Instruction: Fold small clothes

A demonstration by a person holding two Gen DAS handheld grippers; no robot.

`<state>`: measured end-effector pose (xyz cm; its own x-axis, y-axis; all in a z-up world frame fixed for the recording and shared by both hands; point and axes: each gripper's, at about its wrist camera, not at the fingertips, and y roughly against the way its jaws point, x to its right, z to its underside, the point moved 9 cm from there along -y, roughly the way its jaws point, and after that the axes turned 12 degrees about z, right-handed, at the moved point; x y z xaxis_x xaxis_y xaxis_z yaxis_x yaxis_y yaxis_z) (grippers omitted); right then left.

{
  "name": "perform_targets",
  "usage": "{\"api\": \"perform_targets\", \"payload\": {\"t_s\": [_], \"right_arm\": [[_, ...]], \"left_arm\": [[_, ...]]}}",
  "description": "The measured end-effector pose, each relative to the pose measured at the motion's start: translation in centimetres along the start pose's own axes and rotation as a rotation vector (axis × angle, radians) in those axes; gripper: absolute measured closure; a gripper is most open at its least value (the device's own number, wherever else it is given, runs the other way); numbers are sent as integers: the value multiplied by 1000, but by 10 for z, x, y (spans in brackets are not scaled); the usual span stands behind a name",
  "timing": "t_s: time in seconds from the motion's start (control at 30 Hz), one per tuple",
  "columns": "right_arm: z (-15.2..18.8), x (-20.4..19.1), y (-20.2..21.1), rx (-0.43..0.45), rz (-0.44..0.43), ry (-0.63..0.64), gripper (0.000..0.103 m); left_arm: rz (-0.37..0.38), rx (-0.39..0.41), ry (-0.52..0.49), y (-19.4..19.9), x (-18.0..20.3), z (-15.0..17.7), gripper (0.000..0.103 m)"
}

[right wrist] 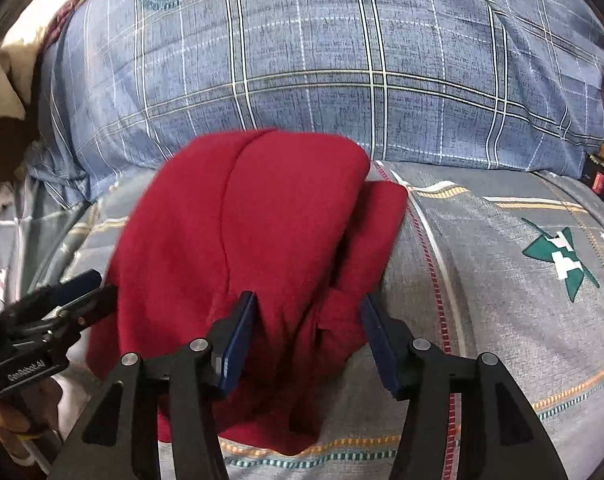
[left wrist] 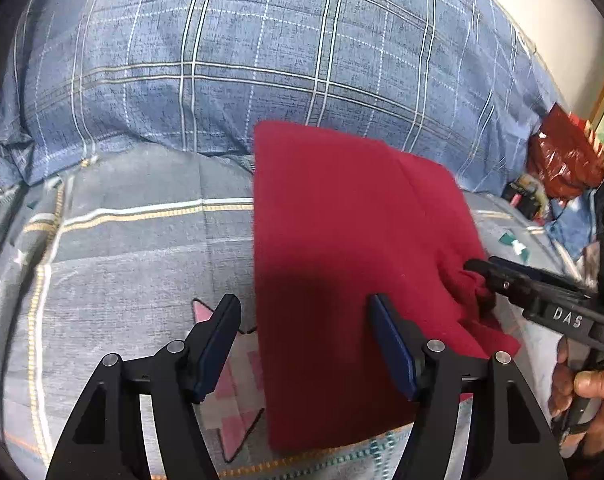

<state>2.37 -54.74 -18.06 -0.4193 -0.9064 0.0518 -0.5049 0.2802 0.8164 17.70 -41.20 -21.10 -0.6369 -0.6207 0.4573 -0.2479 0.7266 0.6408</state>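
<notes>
A dark red cloth lies folded on the bed with a straight left edge. My left gripper hovers open over its near part, one finger above the sheet and the other above the cloth, gripping nothing. In the right wrist view the red cloth is rumpled, with a raised bunch of it between the fingers of my right gripper. Those jaws stand well apart and the fingertips dig down into the fabric. From the left wrist view the right gripper comes in from the right, and cloth puckers around its tip.
A blue plaid pillow rises behind the cloth. The grey striped sheet carries a green star print and a pink one. A red bag and clutter lie at the far right. A hand holds the right gripper's handle.
</notes>
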Motion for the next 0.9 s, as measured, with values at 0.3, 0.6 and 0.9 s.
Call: {"api": "perform_targets", "payload": {"t_s": [0.3,0.6,0.9], "right_arm": [[-14,17,-2,25,-96,-190,24],[-24,-7,-5,68,-46,-68,82],[-12,23,-14,5,9,-105,102]], "left_arm": [[63,8,76,-5,-7,-5,28],[44,-4,57,-12,-5,-2,28],[57,8,87,-8,-8,-3,28]]}}
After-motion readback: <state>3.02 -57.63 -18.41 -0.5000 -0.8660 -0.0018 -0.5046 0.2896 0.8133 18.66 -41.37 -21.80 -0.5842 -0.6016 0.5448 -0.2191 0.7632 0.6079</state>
